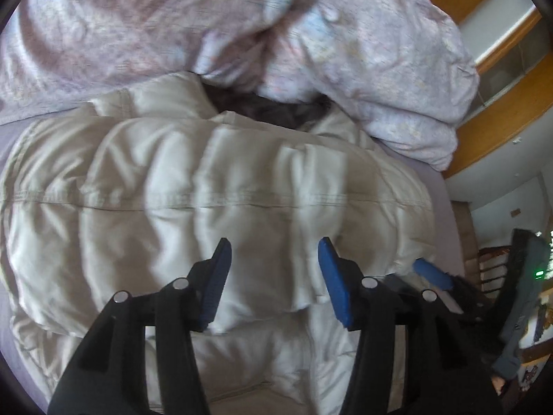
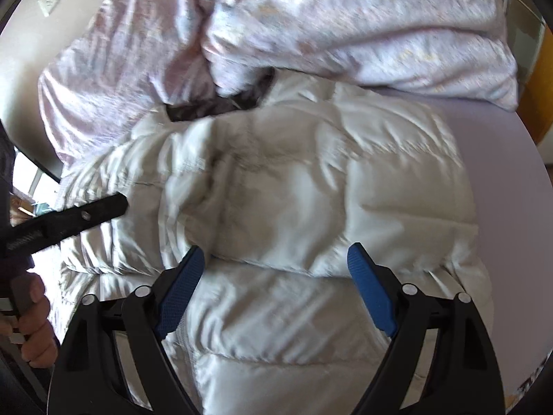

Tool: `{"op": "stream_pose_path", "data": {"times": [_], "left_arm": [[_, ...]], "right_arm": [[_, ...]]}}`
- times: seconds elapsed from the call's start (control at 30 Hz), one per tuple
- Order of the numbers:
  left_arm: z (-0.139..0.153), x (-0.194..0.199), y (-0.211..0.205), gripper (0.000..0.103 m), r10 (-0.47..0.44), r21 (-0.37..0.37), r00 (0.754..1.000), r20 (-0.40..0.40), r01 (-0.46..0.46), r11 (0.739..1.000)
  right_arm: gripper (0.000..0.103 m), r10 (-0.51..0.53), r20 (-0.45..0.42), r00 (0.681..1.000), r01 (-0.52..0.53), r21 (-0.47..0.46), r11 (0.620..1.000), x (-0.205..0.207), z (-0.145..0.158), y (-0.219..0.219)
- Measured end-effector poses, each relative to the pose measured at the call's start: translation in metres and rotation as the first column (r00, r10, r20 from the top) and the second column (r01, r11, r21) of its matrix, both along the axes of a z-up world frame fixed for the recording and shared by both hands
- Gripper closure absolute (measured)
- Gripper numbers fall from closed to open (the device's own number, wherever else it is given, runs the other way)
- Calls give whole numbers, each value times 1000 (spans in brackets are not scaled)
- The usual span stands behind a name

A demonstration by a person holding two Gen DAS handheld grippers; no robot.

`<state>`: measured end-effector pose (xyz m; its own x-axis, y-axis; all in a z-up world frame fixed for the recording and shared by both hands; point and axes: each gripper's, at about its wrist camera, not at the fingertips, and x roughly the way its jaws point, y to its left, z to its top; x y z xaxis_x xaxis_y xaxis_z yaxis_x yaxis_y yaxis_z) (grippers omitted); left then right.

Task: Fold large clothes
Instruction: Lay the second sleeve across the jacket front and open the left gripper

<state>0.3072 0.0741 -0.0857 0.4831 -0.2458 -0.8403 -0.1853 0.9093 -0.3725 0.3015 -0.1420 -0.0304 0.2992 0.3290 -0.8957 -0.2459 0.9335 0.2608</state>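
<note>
A cream quilted puffer jacket (image 1: 207,186) lies folded over itself on the bed, its dark lining (image 1: 269,109) showing at the far side. It also fills the right wrist view (image 2: 293,190). My left gripper (image 1: 274,249) is open and empty just above the jacket's near fold. My right gripper (image 2: 276,252) is open and empty above the jacket's upper layer. The right gripper's blue finger (image 1: 432,273) shows at the right of the left wrist view; the left gripper's black finger (image 2: 69,221) shows at the left of the right wrist view.
A crumpled pink floral duvet (image 1: 242,27) is piled behind the jacket, touching it. The lilac bed sheet (image 2: 501,145) shows to the right. A wooden frame (image 1: 497,128) stands past the bed's right edge.
</note>
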Motion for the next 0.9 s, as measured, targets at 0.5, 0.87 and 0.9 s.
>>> {"op": "stream_pose_path", "data": {"times": [0.5,0.87,0.9], "left_arm": [[-15,-33,67,44,159,154,986,-47,-150,977],[-33,-30,87,44,189,205,977,-100,-166,965],[-35,-28,86,44,187,211,977,-105,-162,964]], "right_arm": [[76,161,14,987,-162,56,985,15,-6,73],[76,119,-116,986,-125,-51,991,30,-46,85],[77,114,-120,986,-121,-54,991,31,-48,85]]}}
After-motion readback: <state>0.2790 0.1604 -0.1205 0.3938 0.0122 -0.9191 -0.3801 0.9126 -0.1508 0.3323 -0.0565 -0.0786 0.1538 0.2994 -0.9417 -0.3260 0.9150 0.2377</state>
